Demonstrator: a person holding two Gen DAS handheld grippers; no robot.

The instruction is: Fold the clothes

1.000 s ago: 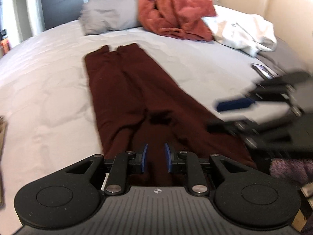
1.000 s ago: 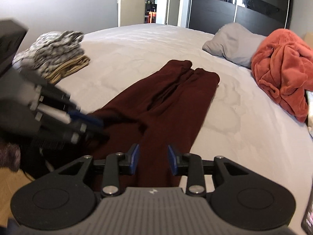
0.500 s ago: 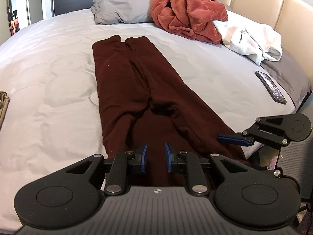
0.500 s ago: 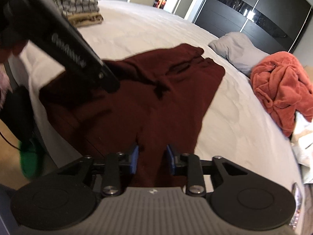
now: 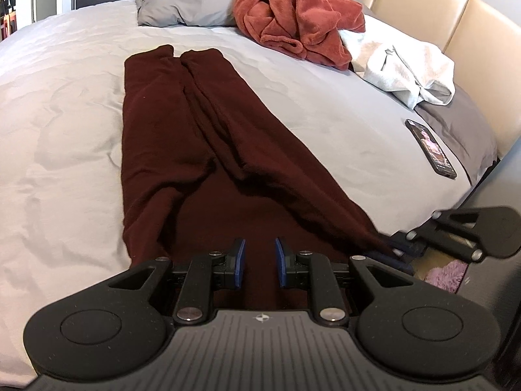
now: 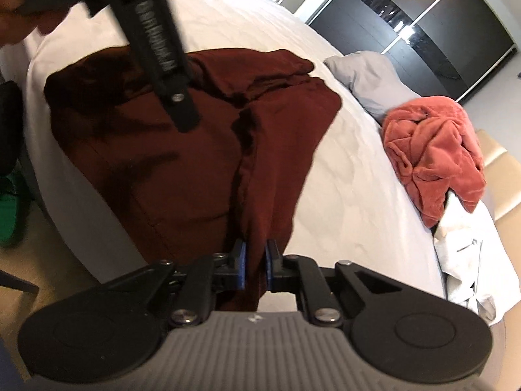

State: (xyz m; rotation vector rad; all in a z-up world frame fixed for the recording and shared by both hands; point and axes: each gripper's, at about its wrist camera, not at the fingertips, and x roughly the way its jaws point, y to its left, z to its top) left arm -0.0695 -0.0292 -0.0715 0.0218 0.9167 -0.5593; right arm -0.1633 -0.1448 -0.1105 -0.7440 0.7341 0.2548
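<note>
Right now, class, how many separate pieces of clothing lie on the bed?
3 in view: dark red trousers spread flat down the middle, a crumpled orange fleece garment near the grey pillow, and a white garment beside it by the headboard. Others may lie outside these views.

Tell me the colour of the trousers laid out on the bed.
The trousers are dark maroon, plain with no pattern; the left wrist view shows them best.

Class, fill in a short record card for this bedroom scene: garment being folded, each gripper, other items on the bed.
garment: dark maroon trousers laid flat lengthwise on the bed
right gripper: jaws closing on the trousers' waist corner at the bed edge
left gripper: over the waist end, blue pads apart
other clothes: rust fleece robe, white hoodie
also on bed: grey pillow, phone
</note>
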